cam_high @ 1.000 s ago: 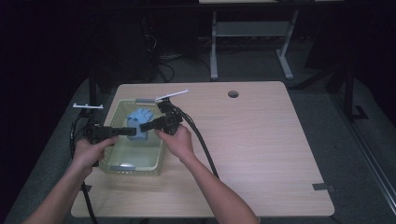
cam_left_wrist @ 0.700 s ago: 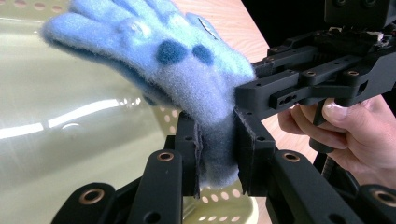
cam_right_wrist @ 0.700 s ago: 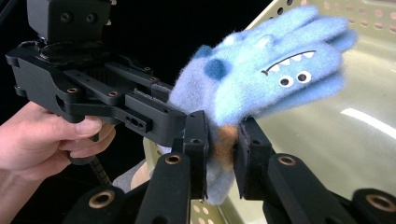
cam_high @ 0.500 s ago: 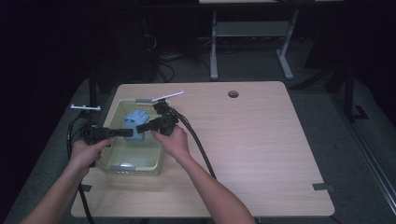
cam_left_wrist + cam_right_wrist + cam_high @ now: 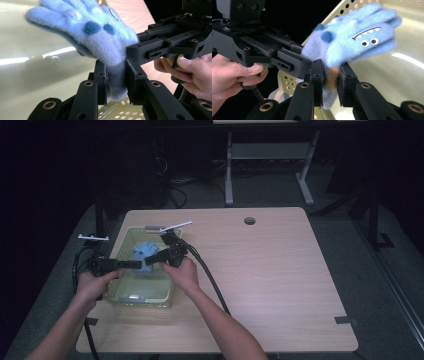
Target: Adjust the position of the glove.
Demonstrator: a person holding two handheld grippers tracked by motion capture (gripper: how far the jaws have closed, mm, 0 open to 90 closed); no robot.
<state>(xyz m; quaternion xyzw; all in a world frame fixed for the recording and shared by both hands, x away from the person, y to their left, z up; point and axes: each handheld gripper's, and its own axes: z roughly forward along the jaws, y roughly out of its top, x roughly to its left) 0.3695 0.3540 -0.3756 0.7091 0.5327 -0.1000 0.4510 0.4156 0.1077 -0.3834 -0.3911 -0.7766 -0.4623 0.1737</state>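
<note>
Darkness is filling the room around us, with metal frame legs [image 5: 305, 180] and loose cables on the floor beyond the far edge. We are working at a pale wood-grain bench [image 5: 280, 285] with a round hole [image 5: 249, 220] near its far side and tape tabs at its near corners. A pale green perforated basket [image 5: 162, 296] is sitting at the bench's left end.

We are holding a fuzzy blue glove [image 5: 100, 37], the one with a cartoon monster face, above the basket's middle. Both tools are clenching its cuff: the left gripper [image 5: 116, 82] is pinching one side and the right gripper [image 5: 330, 81] is pinching the orange-trimmed edge just beside it.

Risks, as we are judging them: both grips are biting only a narrow strip of soft fleece, so a pull apart could be dragging the cuff out of one pair of jaws, leaving the glove dangling or dropping back into the basket. With the two sets of jaws sitting so close, they may be knocking together. The hanging glove fingers could also be snagging on the basket rim.
</note>
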